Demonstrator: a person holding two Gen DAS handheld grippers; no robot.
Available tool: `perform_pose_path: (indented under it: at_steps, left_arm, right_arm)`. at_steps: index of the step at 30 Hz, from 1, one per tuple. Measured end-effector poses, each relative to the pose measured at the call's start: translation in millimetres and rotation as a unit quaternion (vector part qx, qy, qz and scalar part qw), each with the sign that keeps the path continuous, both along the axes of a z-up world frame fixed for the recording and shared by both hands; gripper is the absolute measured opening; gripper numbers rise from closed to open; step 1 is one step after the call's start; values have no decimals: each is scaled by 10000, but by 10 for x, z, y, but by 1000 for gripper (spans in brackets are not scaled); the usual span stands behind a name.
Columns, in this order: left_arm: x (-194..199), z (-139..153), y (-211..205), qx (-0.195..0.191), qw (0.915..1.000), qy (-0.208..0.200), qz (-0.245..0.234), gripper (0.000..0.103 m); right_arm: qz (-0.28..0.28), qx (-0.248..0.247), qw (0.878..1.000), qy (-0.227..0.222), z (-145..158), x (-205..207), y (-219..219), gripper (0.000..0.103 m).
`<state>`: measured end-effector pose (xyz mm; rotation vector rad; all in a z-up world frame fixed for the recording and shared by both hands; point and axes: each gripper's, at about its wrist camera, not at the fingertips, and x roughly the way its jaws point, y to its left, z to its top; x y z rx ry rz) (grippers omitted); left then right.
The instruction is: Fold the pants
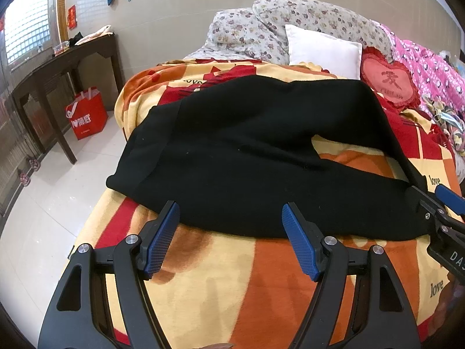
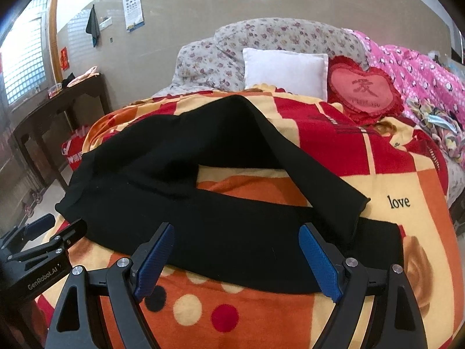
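Note:
Black pants [image 1: 247,151] lie spread on a bed blanket [image 1: 232,276], waistband to the left, the two legs running right and parted in a V. In the right wrist view the pants [image 2: 203,203] show the far leg's cuff lying over the near leg. My left gripper [image 1: 229,226] is open and empty, just above the near edge of the near leg. My right gripper [image 2: 237,250] is open and empty over the near leg's near edge. The right gripper also shows at the right edge of the left wrist view [image 1: 444,209], and the left gripper shows in the right wrist view [image 2: 43,232].
A white pillow [image 1: 322,49], a red heart cushion [image 1: 389,81], floral bedding [image 1: 261,29] and a pink quilt [image 1: 430,67] lie at the bed's head. A dark wooden table [image 1: 58,67] and red bag [image 1: 87,113] stand on the tiled floor at left.

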<state>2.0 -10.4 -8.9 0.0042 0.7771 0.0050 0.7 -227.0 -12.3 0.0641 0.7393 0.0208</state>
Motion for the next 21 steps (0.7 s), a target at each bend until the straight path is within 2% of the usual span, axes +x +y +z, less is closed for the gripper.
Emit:
perform_pose_path:
  at_steps: [21]
  left_arm:
    - [89,-102,-7,-36,9999,164,7,74]
  right_arm:
    - [-218,232,9993,209,-137,29,-224,86]
